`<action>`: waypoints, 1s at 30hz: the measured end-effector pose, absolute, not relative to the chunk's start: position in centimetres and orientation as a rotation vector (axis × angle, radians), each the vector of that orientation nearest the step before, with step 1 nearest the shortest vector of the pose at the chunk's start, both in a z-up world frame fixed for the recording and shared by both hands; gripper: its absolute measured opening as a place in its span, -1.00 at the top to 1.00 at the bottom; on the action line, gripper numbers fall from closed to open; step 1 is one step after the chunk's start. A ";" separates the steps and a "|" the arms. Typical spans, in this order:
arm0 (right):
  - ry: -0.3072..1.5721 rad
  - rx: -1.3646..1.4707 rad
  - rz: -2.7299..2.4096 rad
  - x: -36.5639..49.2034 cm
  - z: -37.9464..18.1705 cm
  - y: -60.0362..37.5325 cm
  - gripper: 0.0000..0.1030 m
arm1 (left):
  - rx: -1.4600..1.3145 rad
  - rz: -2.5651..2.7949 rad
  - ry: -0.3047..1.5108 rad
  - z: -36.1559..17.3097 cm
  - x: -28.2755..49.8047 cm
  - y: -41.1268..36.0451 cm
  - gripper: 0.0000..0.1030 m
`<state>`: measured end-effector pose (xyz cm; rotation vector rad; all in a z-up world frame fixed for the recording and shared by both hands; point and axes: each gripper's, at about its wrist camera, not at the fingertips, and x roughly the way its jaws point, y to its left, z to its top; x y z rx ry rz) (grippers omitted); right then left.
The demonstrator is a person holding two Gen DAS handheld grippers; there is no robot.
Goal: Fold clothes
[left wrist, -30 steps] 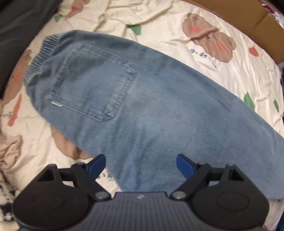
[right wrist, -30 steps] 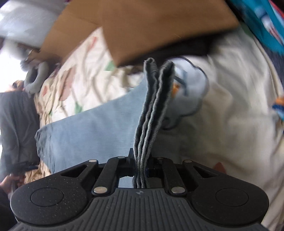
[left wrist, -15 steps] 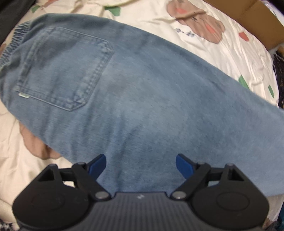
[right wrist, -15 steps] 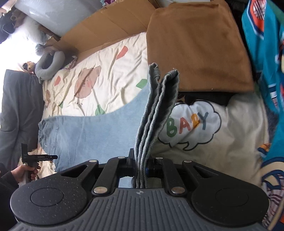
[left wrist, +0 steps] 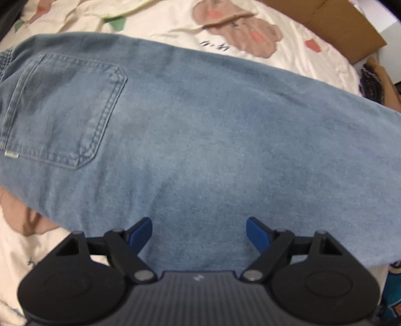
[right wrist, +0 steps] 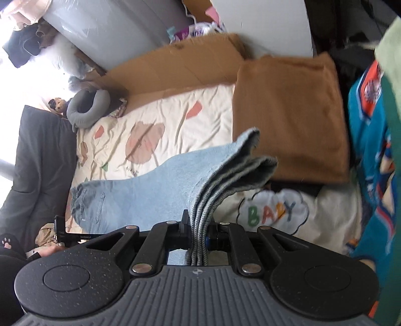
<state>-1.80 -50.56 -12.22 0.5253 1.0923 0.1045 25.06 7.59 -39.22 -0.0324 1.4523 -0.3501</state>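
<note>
Light blue jeans [left wrist: 213, 130] lie folded lengthwise on a cream printed bedsheet [left wrist: 163, 22], back pocket [left wrist: 62, 110] at the left. My left gripper [left wrist: 199, 232] hovers close above the thigh part, blue pads wide open, nothing between them. In the right wrist view my right gripper [right wrist: 198, 232] is shut on the bunched leg hems [right wrist: 225, 180] and holds them lifted above the bed, the jeans [right wrist: 140, 195] trailing down to the waistband at the left. The left gripper [right wrist: 67, 234] shows there, held by a hand beside the waistband.
A folded brown garment [right wrist: 288, 112] and a white "BABY" cloth [right wrist: 273, 210] lie past the hems. Teal clothing [right wrist: 371, 175] hangs at the right. Cardboard [right wrist: 175, 70] lines the bed's far side. A grey neck pillow [right wrist: 87, 105] and a dark cover [right wrist: 37, 163] sit at the left.
The right gripper has risen with the leg hems, lifting the legs off the bed. The left gripper has dropped closer to the jeans and slid from the pocket toward the thigh.
</note>
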 end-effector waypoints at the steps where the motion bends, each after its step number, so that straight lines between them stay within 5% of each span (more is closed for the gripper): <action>1: 1.090 0.516 0.093 -1.7 -11.7 -51.0 0.84 | -0.040 -0.369 1.447 -39.1 25.1 7.1 -0.63; 15: 1.085 0.401 -0.032 -1.5 -6.0 -54.7 0.83 | -0.085 -0.702 1.408 -39.5 25.1 -1.6 -0.49; 18: 1.094 0.383 -0.031 -1.4 -5.6 -53.9 0.83 | -0.094 -0.800 1.414 -40.1 24.5 -3.2 -0.16; 20: 1.096 0.380 -0.035 -1.5 -5.4 -53.3 0.83 | -0.090 -0.850 1.426 -40.5 24.1 -4.1 0.39; 23: 1.094 0.377 -0.039 -1.6 -5.2 -52.5 0.83 | -0.092 -0.908 1.451 -41.5 23.0 -5.0 0.92; 30: 1.097 0.358 -0.061 -1.1 -4.8 -51.2 0.83 | -0.104 -1.013 1.483 -42.9 20.6 -7.6 0.99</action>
